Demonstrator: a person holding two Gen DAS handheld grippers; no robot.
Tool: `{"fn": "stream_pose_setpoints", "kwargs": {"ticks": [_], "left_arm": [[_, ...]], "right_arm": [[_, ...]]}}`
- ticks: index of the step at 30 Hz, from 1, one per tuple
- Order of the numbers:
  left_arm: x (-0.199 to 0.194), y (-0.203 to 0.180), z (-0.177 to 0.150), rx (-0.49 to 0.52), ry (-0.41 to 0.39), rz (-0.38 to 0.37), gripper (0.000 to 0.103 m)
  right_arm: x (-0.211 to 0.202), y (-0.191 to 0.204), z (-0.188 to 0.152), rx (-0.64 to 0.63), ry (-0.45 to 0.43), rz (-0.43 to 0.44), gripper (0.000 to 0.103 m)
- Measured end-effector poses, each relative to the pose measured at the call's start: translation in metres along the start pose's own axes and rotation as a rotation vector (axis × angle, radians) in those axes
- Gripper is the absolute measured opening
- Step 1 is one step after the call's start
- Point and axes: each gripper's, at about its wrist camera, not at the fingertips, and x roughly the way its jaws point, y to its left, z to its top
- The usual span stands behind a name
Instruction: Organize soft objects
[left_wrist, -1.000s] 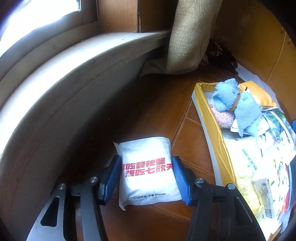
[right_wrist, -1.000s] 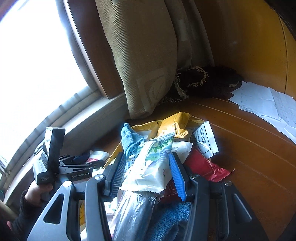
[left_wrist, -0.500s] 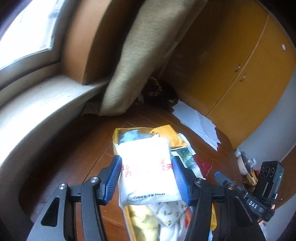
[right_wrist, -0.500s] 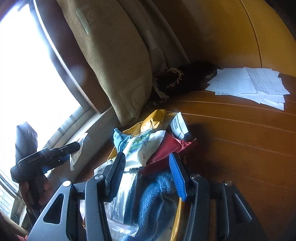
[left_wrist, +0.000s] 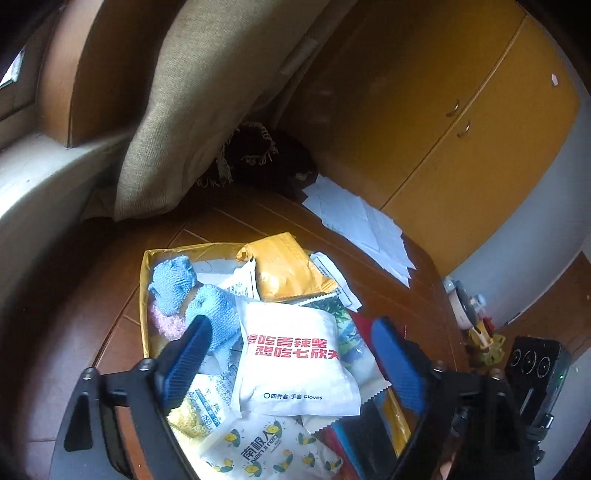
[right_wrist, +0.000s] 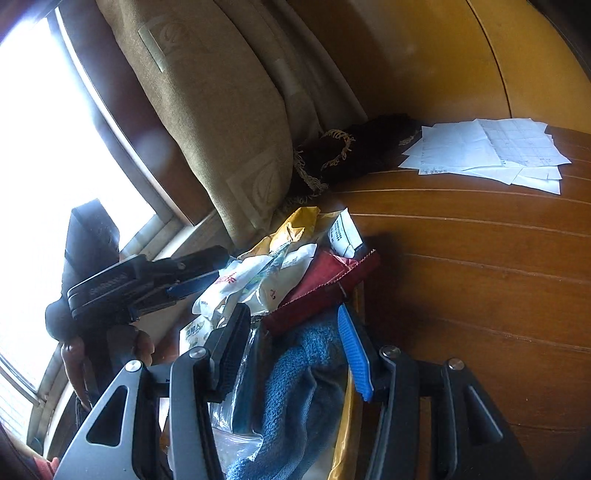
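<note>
Brown wooden plank flooring (left_wrist: 236, 221) runs to a yellow-orange cupboard with two small handles (left_wrist: 480, 122), and a heavy beige curtain (left_wrist: 207, 110) hangs by the window. On the floor sits a shallow yellow cardboard tray (left_wrist: 145, 295) heaped with soft packets and cloths. The left wrist view alone shows the white plastic glove packet with red lettering (left_wrist: 295, 354) lying on top of the heap, between the spread blue pads of the left gripper (left_wrist: 291, 354); its jaws are opening and neither pad touches the packet. Beside it lie a light blue knitted cloth (left_wrist: 192, 291) and a mustard padded envelope (left_wrist: 288, 273). Only the right wrist view shows the right gripper (right_wrist: 291, 347), its jaws part-way apart above a darker blue towel (right_wrist: 303, 376) and a dark red packet (right_wrist: 317, 284), gripping nothing, and a hand (right_wrist: 107, 354) carrying the left gripper. Loose white paper sheets (right_wrist: 487, 151) lie well apart from the tray.
</note>
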Motion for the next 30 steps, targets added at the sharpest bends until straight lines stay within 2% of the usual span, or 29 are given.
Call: {"fn": "stream_pose_setpoints", "kwargs": {"ticks": [3,6,7,8,10,11,13,18,20,23,30], "left_arm": [[-0.017,-0.002,-0.005,-0.003,-0.056,-0.017,0.095],[-0.05,-0.011,-0.028,0.03,-0.178,-0.007,0.095],[-0.058,-0.016,-0.04,0.051,-0.203,0.0,0.097],[-0.064,-0.02,-0.054,0.066,-0.222,0.037,0.098],[-0.073,-0.03,-0.082,0.106,-0.25,0.163,0.098],[-0.077,-0.034,-0.093,0.134,-0.257,0.214,0.098],[-0.083,-0.044,-0.109,0.191,-0.247,0.281,0.098],[-0.089,-0.065,-0.127,0.287,-0.179,0.387,0.098],[-0.089,-0.068,-0.129,0.296,-0.161,0.439,0.098],[-0.094,-0.075,-0.136,0.318,-0.163,0.457,0.098],[-0.109,-0.079,-0.147,0.312,-0.152,0.439,0.098]], "right_arm": [[0.001,0.0,-0.002,0.013,0.003,0.01,0.049],[-0.011,0.007,-0.004,-0.007,-0.029,0.014,0.051],[-0.018,0.01,-0.006,-0.013,-0.05,0.013,0.055],[-0.026,0.014,-0.009,-0.016,-0.066,0.011,0.058],[-0.041,0.021,-0.019,-0.003,-0.089,0.009,0.059],[-0.048,0.027,-0.029,0.004,-0.101,0.015,0.064],[-0.058,0.039,-0.048,-0.009,-0.108,0.016,0.068],[-0.063,0.069,-0.077,-0.106,-0.053,-0.147,0.069],[-0.066,0.076,-0.084,-0.128,-0.056,-0.205,0.069],[-0.074,0.083,-0.092,-0.137,-0.06,-0.22,0.069],[-0.089,0.09,-0.095,-0.125,-0.062,-0.254,0.069]]}}
